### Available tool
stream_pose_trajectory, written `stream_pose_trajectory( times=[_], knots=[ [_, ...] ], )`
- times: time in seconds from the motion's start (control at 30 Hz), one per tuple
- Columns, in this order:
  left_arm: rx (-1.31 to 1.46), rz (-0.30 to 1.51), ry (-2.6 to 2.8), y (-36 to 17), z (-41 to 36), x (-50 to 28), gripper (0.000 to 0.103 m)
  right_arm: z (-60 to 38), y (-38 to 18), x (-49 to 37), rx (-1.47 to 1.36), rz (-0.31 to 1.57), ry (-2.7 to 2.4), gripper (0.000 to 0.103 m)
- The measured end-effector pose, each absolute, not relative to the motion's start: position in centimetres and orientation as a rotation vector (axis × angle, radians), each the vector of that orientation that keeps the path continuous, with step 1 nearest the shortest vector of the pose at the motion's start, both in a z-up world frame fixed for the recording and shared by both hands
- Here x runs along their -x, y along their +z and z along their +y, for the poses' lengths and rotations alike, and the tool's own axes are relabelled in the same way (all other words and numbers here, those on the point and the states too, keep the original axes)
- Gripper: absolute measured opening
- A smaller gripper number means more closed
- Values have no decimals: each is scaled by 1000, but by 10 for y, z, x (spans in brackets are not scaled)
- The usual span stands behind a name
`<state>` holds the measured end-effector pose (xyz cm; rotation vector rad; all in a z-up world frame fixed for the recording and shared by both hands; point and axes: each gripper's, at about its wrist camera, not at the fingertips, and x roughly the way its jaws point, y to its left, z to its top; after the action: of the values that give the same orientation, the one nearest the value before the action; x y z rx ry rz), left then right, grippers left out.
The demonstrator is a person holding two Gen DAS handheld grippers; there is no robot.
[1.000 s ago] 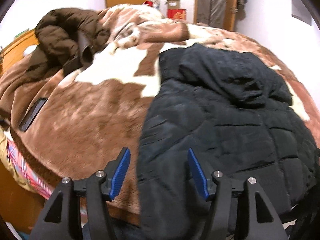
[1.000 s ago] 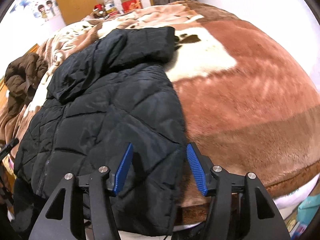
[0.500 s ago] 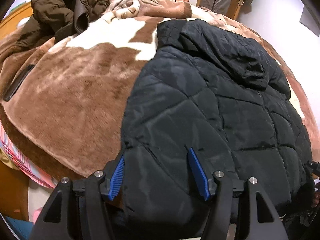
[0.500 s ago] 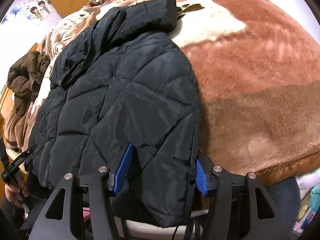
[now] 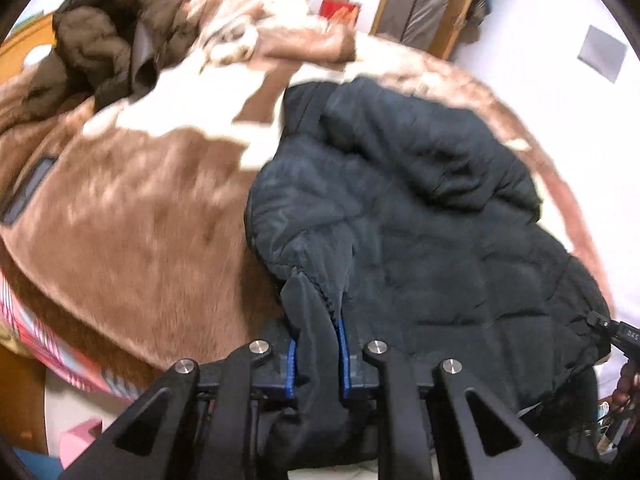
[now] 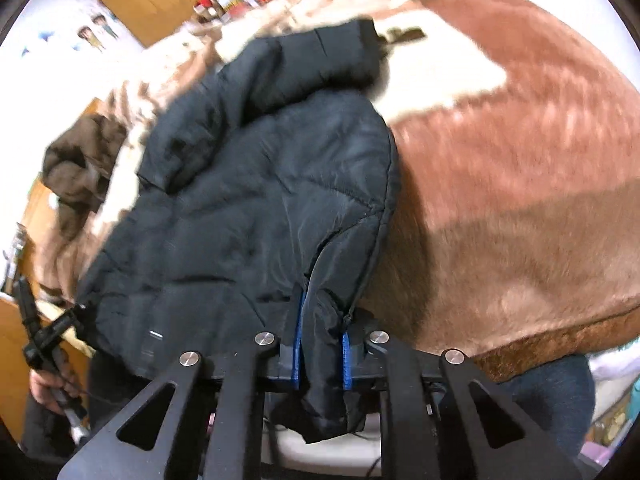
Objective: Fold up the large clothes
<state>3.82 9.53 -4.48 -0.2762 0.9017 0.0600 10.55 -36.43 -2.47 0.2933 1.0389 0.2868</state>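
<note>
On the bed's plush brown-and-white blanket [image 5: 132,208], black quilted puffer jacket [image 5: 420,216] lying spread; left gripper [image 5: 316,350] pinched tight on its hem corner, right gripper [image 6: 322,350] likewise clamped on bunched, shiny hem fabric

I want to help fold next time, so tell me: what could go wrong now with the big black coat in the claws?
1. Each claw, left and right, pinches only a small bunch of the black coat's bottom edge. The shiny cloth might slip out when lifted.
2. The coat is puffy, so the fold may spring back open.
3. The brown blanket is fuzzy and might drag along with it.
</note>
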Motion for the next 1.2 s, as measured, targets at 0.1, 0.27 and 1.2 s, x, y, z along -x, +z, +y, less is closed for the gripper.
stream_pose_trajectory(
  times=[0.1,0.27,1.2],
  knots=[
    [279,820,28,-11,95,-34,16,-364,5,-99,-284,978,320,13],
    [314,732,-4,23,105,-10,16,-367,35,-66,-265,927,360,13],
    [456,627,44,70,140,-125,16,-374,105,-191,-409,764,328,14]
  ],
)
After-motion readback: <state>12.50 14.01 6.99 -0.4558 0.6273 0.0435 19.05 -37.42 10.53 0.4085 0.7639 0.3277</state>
